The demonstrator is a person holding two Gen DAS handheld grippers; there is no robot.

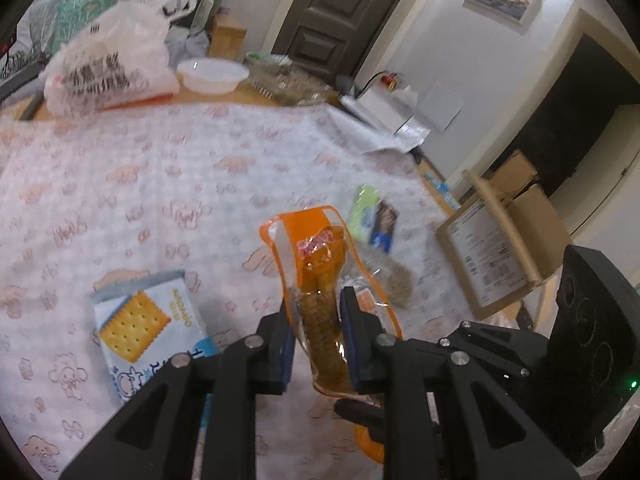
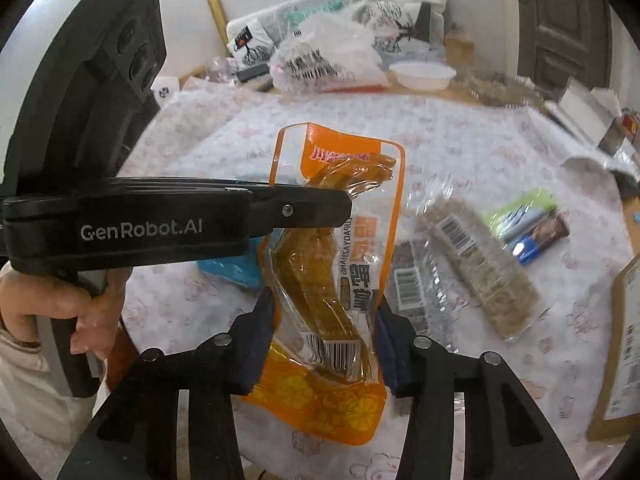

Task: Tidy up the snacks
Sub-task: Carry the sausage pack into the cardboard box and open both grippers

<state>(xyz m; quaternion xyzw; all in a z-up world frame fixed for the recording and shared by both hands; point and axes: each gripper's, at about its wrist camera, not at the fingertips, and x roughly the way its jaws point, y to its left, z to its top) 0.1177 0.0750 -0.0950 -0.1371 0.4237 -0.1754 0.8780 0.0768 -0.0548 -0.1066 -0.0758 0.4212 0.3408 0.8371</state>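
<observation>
Right wrist view shows the words "GenRobot.AI" in pale letters on the black side of the left tool (image 2: pixel 344 208). That tool comes in from the left and pinches the orange and clear plastic snack packet (image 2: pixel 340 280) near its top, so it is closed on it. The packet hangs up off the worktop (image 2: pixel 480 136), which has a pink and white cartoon cloth on it. I can read part of "YAOZHANG" and a barcode on the packet. The right tool (image 2: pixel 326 340) has its two blue pads at the packet's two sides; I cannot tell if they press on it.

Left wrist view shows a blue and white cracker pack (image 1: pixel 136 324) lying flat on the cloth, beside the left tool. A white plastic bowl (image 1: pixel 212 74) sits at the far edge; what is in it cannot be seen.
</observation>
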